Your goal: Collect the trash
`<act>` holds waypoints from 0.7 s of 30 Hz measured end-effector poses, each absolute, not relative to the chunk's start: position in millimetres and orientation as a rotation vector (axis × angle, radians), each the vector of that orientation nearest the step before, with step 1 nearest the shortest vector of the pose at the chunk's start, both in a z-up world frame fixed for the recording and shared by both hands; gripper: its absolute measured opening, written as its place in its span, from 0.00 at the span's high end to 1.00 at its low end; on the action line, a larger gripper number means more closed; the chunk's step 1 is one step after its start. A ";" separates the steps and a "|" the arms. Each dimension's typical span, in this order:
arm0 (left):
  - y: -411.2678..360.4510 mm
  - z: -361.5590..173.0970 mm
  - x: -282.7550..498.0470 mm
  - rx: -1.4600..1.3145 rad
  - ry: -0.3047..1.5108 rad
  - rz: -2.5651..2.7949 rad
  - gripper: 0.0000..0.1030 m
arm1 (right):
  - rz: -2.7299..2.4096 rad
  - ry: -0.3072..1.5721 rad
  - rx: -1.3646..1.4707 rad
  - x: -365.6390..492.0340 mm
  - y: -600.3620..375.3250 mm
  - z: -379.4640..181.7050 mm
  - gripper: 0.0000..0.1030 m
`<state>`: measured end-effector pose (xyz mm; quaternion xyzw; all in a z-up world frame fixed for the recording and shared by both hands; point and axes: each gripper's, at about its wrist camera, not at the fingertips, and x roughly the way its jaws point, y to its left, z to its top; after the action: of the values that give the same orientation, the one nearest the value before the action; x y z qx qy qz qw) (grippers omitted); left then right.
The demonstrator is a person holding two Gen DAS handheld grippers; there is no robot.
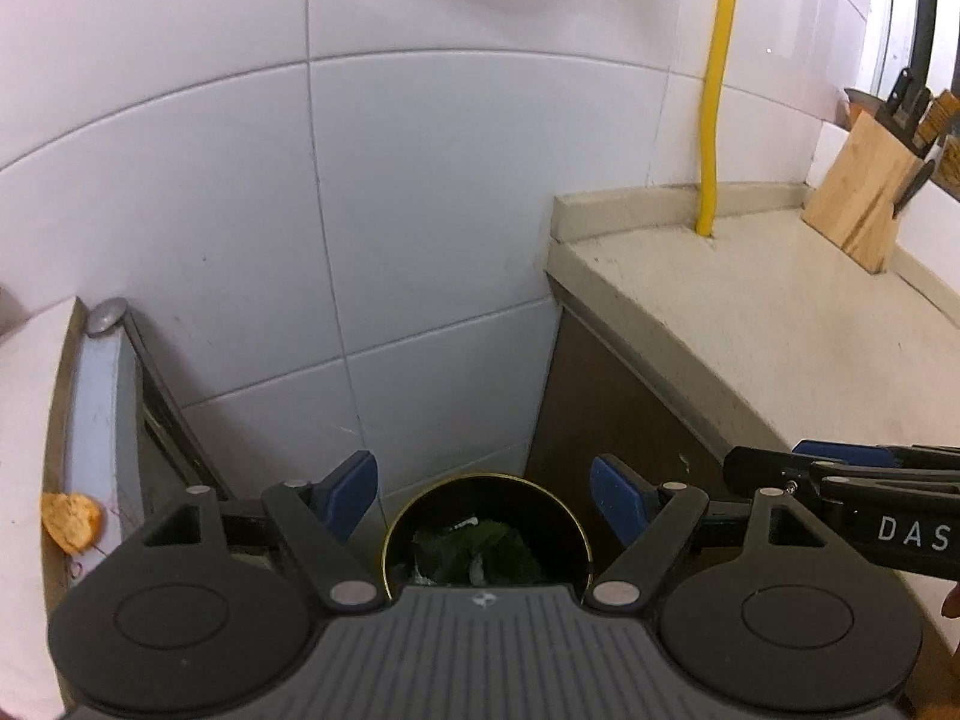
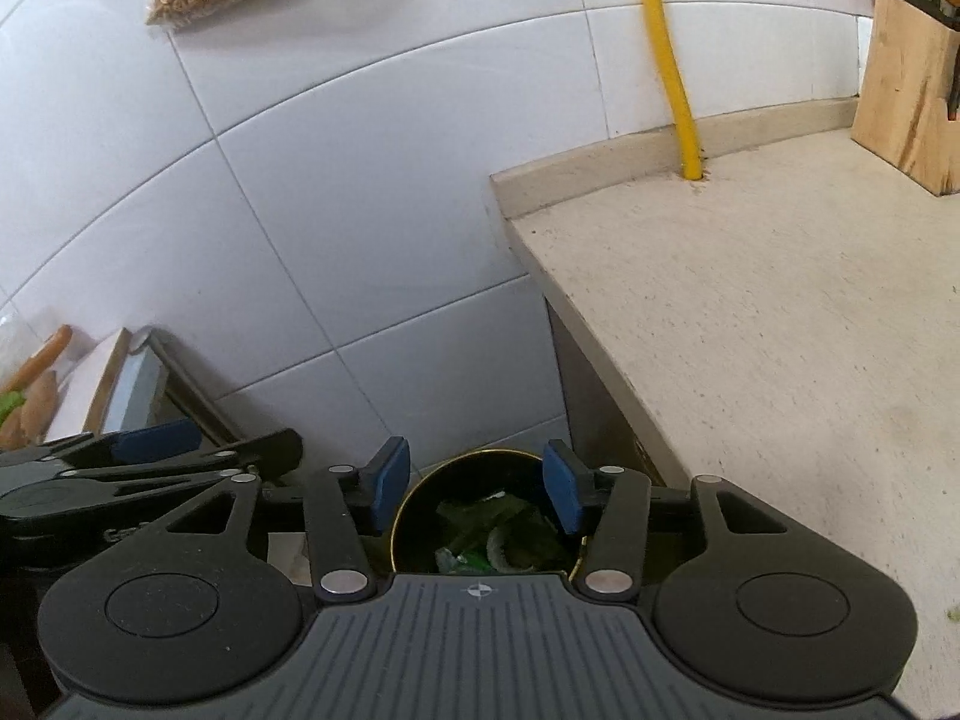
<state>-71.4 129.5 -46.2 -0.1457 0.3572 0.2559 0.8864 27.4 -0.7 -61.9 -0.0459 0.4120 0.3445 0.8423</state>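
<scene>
while both tools hang over the gap beside the counter, the left gripper (image 1: 483,495) has its blue pads spread wide with nothing between them, and the right gripper (image 2: 477,489) stands spread a little less, also empty. directly below both sits the bin (image 1: 487,531), a dark round can with a gold rim, and the trash (image 2: 495,534), green leafy scraps and bits of wrapper, already lies inside it.

the two tools sit just beside each other, the right one's fingers showing at the edge of the left view, so a sideways swing by either could knock them together. the bin stands in a narrow slot: the counter (image 2: 780,324) edge and its brown side panel close on the right, a tilted framed board (image 1: 99,402) leaning against the wall on the left. dropping lower would risk clipping the gold rim or the counter corner. up is the clear way out, by my reading.

on the white ledge at left rests an orange scrap (image 1: 71,521), possibly more to collect; reaching it means crossing that leaning board.

farther off, the counter top lies bare and wide, with a yellow pipe (image 1: 714,120) at its back and a knife block (image 1: 861,192) in the far corner. the tiled wall (image 1: 420,210) closes everything behind.
</scene>
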 end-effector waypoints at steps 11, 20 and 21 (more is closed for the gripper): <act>121.4 -58.1 -72.7 -0.330 0.815 0.507 0.29 | 0.682 0.916 -0.128 16.9 -7.7 -74.7 0.40; 106.9 -44.1 -68.2 -0.295 0.795 0.475 0.29 | 0.645 0.885 -0.115 12.6 -21.4 -62.7 0.39; 104.1 -42.4 -67.2 -0.287 0.793 0.469 0.29 | 0.638 0.878 -0.112 11.8 -24.0 -60.7 0.39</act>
<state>-67.2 104.1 -42.4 -0.1382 0.3814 0.2255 0.8858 11.8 -24.0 -60.7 -0.0535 0.4177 0.3035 0.8547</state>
